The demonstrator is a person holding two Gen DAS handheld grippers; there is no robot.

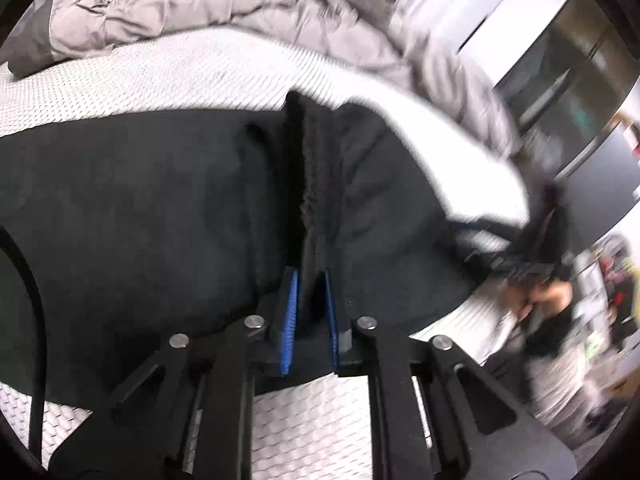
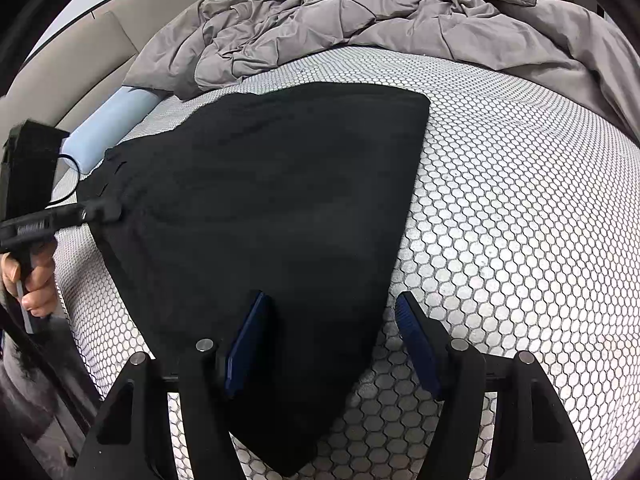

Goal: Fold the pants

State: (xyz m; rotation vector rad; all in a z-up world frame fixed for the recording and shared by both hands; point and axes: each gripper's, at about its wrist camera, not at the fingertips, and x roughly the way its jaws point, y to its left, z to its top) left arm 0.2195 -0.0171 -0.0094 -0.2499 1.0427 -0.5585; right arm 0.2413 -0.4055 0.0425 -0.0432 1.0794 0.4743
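A white mattress with a grey honeycomb pattern [image 2: 500, 200] fills both views, a rumpled grey quilted duvet [image 2: 360, 20] heaped along its far side. On the mattress lies the pair of black fabric pants [image 2: 280, 200], spread as a broad flat panel, apparently doubled already, with clean straight edges and one corner pointing toward the right wrist camera. The step in hand appears to be another fold. The left gripper [image 1: 312, 292], with blue pads, is pinched tight on a raised ridge of the pants' cloth at their left edge. The right gripper [image 2: 332, 340] hovers with its jaws standing wide, straddling the near right edge of the pants and holding nothing. Next, the right gripper would likely need to clamp that edge, so both can carry the cloth across together.
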